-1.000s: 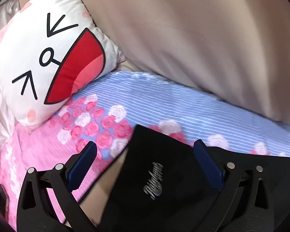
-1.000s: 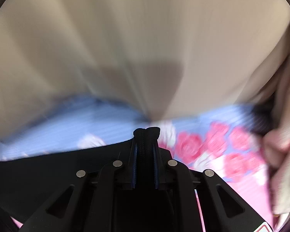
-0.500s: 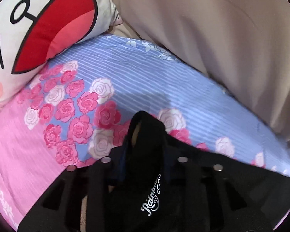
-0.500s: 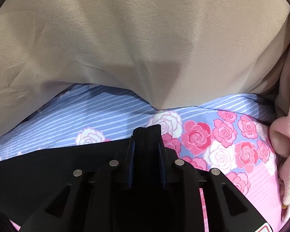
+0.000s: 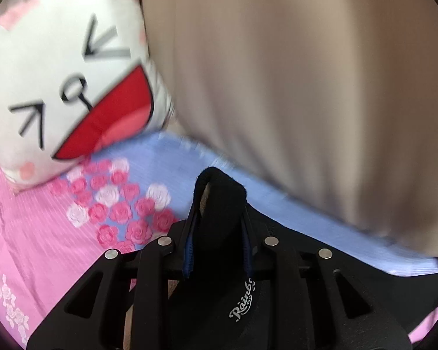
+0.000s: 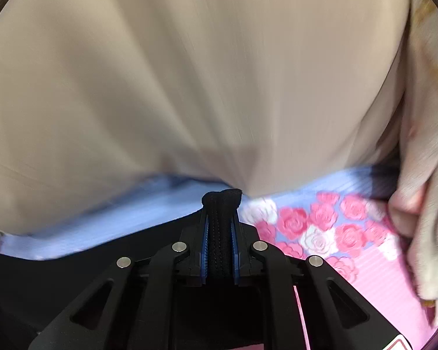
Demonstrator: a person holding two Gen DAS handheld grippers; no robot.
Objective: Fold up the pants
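Observation:
The black pants (image 5: pixel 219 204) carry a white "Rainbow" script logo (image 5: pixel 242 300). My left gripper (image 5: pixel 219 227) is shut on a bunched fold of the pants, which sticks up between its blue-padded fingers. My right gripper (image 6: pixel 221 227) is shut on a stitched black edge of the pants (image 6: pixel 221 201). The black cloth stretches between both grippers, across the bottom of each view, above the bedsheet. Both views are blurred by motion.
The bed has a blue striped and pink sheet with roses (image 5: pixel 116 204). A white cartoon-face pillow (image 5: pixel 67 87) lies at the far left. A large beige cushion (image 6: pixel 189 73) fills the back. A pale plush blanket (image 6: pixel 423 175) is at the right.
My left gripper, open over the pants a second ago, has shut on them and lifted back, so the pillow shows again. My right gripper stays shut on the pants edge.

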